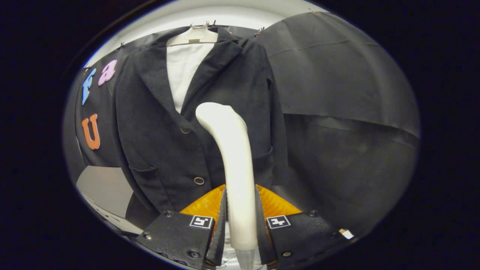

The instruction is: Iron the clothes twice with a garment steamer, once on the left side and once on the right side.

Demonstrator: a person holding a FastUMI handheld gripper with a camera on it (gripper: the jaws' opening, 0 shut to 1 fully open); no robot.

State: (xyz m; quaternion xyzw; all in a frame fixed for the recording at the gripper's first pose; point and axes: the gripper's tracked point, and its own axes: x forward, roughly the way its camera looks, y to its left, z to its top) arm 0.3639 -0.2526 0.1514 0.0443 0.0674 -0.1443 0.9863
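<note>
Black cloth booth wall (337,93) behind, pale flat surface (105,187) low beside the jacket's hem. Dark jacket (157,123) over white shirt (183,71) on a pale hanger (195,34), buttoned, just beyond the fingers. Gripper (242,225) clamped on the white garment steamer (234,157) handle, both fingers pressing; steamer head up against the jacket front, bare wall off to one side.

I am in a booth rigged for recording, not a lived-in room: black cloth (337,82) is pinned up as the wall behind and beside me, with a pale ceiling (232,15) above it. A dark jacket (157,123) over a white shirt (183,71) hangs on a pale hanger (193,35) against that cloth, staged like a test garment.
</note>
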